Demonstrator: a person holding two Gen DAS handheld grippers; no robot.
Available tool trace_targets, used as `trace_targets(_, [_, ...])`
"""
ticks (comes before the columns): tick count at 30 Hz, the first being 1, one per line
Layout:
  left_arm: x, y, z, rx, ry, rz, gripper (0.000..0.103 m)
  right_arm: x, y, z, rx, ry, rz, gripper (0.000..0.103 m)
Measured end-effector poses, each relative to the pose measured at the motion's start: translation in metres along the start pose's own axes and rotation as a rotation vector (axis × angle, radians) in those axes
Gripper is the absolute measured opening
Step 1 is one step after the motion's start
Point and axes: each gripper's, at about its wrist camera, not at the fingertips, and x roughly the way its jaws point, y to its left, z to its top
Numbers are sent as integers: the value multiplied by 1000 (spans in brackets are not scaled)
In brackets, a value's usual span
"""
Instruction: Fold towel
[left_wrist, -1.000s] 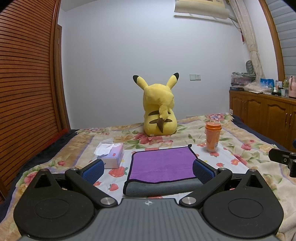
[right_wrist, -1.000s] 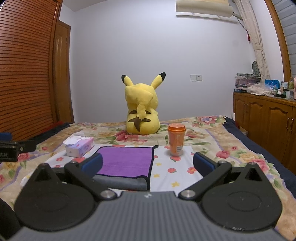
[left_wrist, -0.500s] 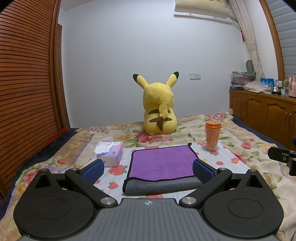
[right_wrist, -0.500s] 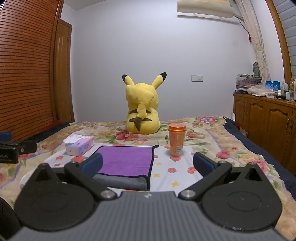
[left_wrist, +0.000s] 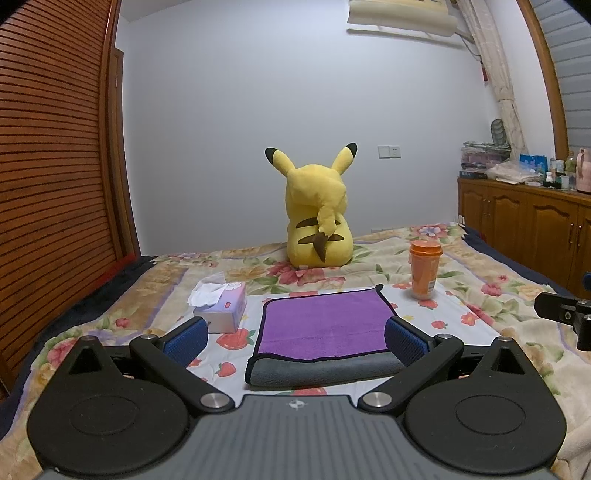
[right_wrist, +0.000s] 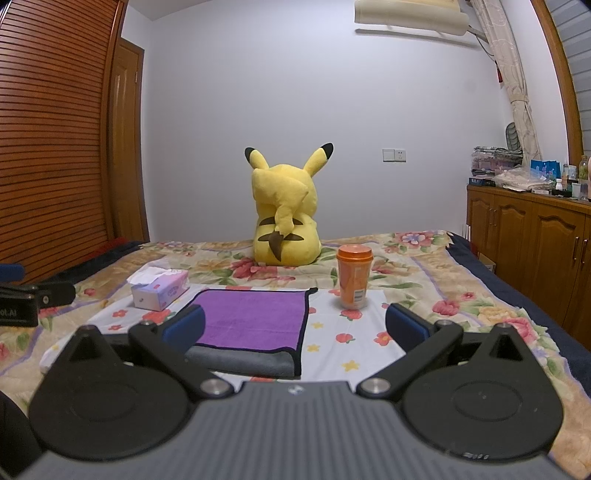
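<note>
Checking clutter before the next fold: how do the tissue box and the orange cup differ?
The tissue box is low, rectangular and pale, with a tissue sticking out; the orange cup is tall, round and lidded. The box lies left of the towel; the cup stands beyond its far right corner. Both rest on the bed, apart from the towel.

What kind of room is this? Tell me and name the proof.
Most likely a bedroom: the towel lies on a bed with a floral cover, a yellow plush toy sits at its far end, and wooden cabinets line the right wall.
</note>
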Motion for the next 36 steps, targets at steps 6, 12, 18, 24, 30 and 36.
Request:
trace_targets(6, [0, 0, 0, -3, 1, 0, 103, 0, 2, 0, -3, 1, -1, 103])
trace_targets(12, [2, 0, 2, 1, 6, -2, 103, 0, 2, 0, -4, 2, -2, 103])
trace_targets(18, [11, 0, -2, -8, 36, -13, 103, 2, 4, -4, -12, 21, -4, 103])
trace_targets(24, [23, 3, -5, -13, 64, -27, 103, 11, 9, -7, -21, 48, -5, 103])
trace_targets(30, [41, 12, -7, -13, 91, -40, 103, 23, 13, -11, -27, 82, -12, 103])
trace_targets(36, [64, 23, -4, -33, 116, -55, 103, 40, 14, -13, -9, 121, -15, 103])
